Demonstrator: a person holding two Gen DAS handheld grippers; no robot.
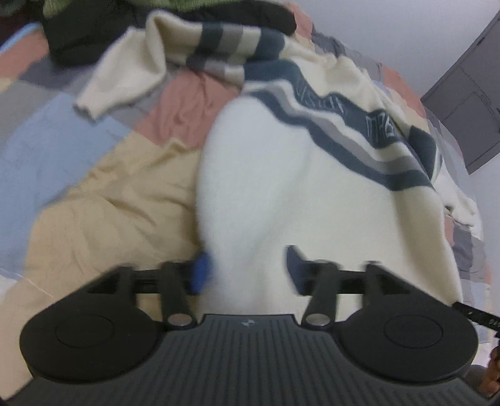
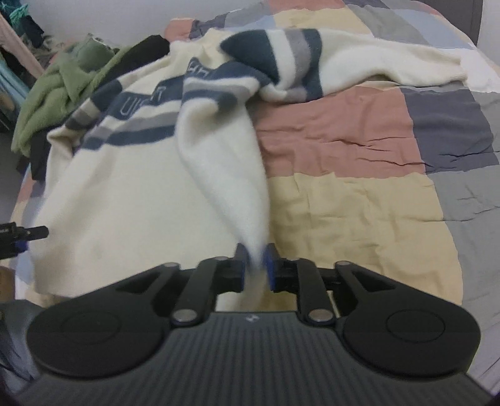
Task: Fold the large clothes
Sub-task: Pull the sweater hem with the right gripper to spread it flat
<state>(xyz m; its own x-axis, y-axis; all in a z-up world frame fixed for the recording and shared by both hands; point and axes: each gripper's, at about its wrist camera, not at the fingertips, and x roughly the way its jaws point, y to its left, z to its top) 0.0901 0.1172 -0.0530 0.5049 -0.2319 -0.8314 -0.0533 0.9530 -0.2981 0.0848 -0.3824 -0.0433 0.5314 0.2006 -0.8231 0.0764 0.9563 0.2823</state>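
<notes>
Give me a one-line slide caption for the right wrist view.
Right gripper with a fold of the cream striped sweater between its jaws, above the patchwork quilt.

Both views look steeply down along their own fingers, close above the bed. Left wrist view faces the cream sweater [image 1: 281,175] toward the clothes pile [image 1: 93,28]. Right wrist view faces the same sweater and patchwork quilt [image 2: 359,193], its shared ground.
</notes>
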